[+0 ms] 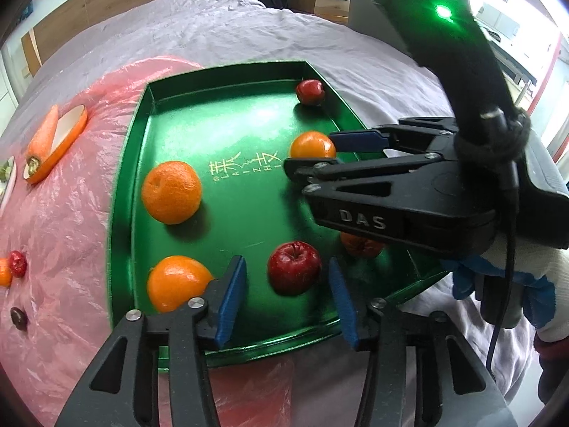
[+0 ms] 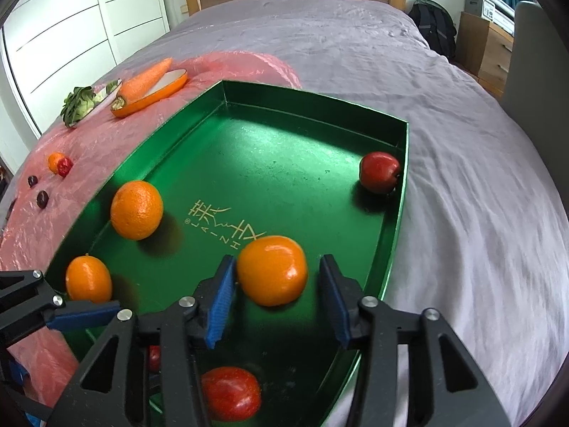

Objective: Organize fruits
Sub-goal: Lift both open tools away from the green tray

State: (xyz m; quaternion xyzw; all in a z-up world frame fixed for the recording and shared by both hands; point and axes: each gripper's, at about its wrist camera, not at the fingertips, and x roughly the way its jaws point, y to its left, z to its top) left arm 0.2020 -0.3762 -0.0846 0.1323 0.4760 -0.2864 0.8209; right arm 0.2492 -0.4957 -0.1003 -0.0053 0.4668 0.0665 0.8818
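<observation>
Green tray [image 2: 398, 210] on bed: left gripper [image 1: 288, 284] apart around red apple [image 1: 294, 267], right gripper [image 2: 275, 295] apart, seemingly clear of orange [image 2: 272, 270]

The right tongs [image 2: 277, 299] stand open around an orange [image 2: 272, 270] in the green tray [image 2: 394, 249] on the bed [image 2: 462, 142], pads clear of it. Two more oranges [image 2: 137, 210] and a red apple [image 2: 378, 172] lie in the tray.
</observation>
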